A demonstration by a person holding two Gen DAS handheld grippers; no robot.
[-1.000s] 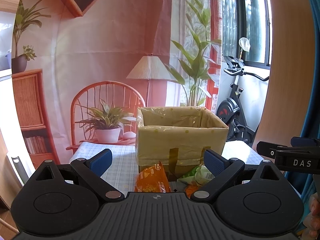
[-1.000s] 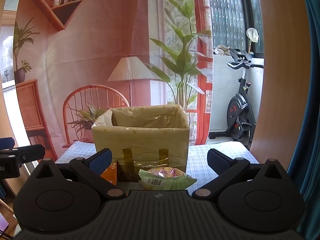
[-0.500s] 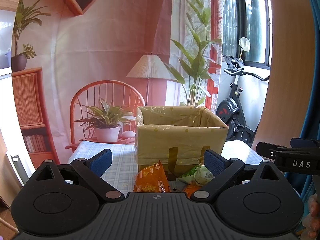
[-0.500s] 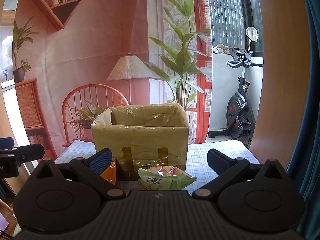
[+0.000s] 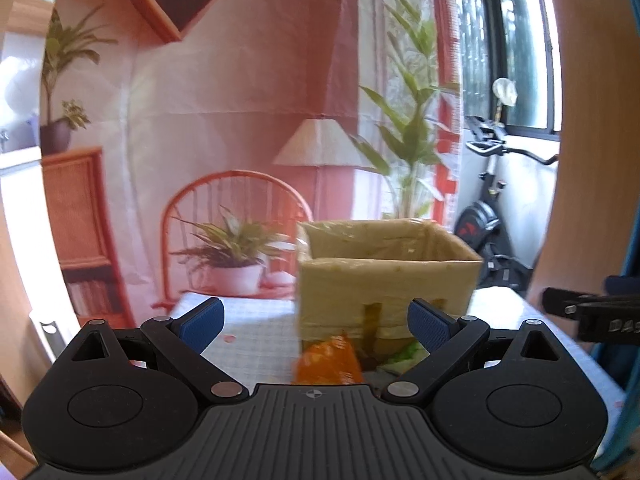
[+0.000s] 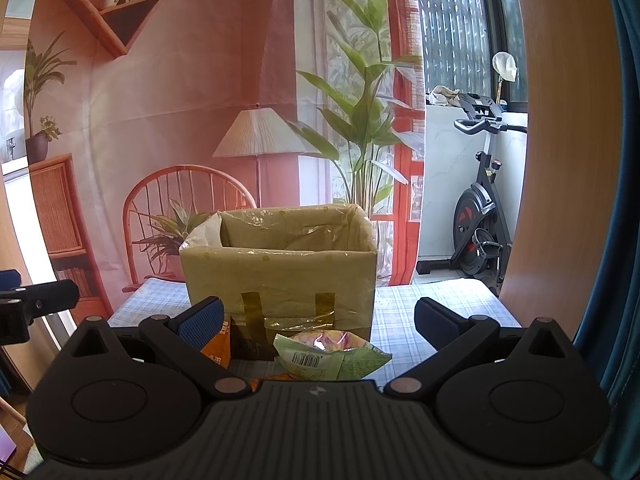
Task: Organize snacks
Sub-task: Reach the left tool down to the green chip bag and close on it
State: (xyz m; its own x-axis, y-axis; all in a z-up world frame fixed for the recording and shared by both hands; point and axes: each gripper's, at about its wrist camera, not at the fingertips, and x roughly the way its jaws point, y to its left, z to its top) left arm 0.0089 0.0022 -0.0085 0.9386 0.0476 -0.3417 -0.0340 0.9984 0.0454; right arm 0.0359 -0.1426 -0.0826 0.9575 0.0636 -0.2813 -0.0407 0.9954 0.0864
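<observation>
Ahead, green snack bag (image 6: 332,356) between spread right hand-held gripper (image 6: 316,322) fingers, untouched

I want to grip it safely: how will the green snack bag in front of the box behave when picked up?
The green snack bag looks puffy and crinkled, so probably light and yielding, not stiff. Its glossy film may slip between the fingers. Contents might crush under a hard squeeze.
</observation>
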